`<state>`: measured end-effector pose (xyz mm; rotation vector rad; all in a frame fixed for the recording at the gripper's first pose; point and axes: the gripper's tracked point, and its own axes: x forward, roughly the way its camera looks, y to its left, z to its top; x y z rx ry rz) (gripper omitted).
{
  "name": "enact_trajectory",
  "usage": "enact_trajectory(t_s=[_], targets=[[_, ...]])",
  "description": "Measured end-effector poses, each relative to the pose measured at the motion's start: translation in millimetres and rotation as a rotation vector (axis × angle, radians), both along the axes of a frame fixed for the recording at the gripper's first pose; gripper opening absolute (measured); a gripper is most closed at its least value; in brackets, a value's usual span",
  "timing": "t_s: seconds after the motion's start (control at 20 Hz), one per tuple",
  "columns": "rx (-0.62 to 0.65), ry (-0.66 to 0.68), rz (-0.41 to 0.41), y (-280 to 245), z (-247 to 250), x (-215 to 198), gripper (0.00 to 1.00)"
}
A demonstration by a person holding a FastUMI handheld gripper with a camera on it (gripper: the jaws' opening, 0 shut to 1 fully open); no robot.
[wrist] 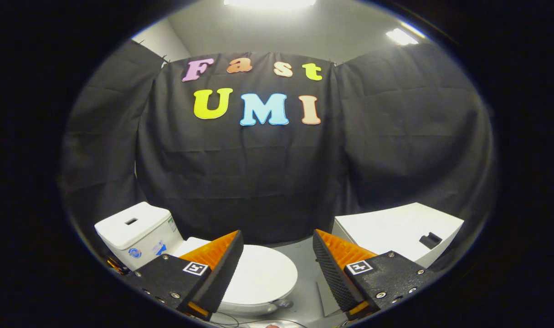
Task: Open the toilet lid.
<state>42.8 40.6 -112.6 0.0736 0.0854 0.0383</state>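
My gripper [277, 255] hung with fingers spread wide, gripping nothing. Low in the frame, the toilet lid [259, 275] lay closed beneath and between them, partly behind my left finger, its tank [138, 232] at lower left. From that height I risked missing its front edge, or slipping off the smooth rim.
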Motion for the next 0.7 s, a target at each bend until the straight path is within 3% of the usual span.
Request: enact_trajectory(t_s=[0.35,0.7], targets=[[0.048,0.166,-0.004,10.2,-79.5,0.8,0.94],[0.213,0.336,-0.011,20.4,-140.2,-6.0,0.96]])
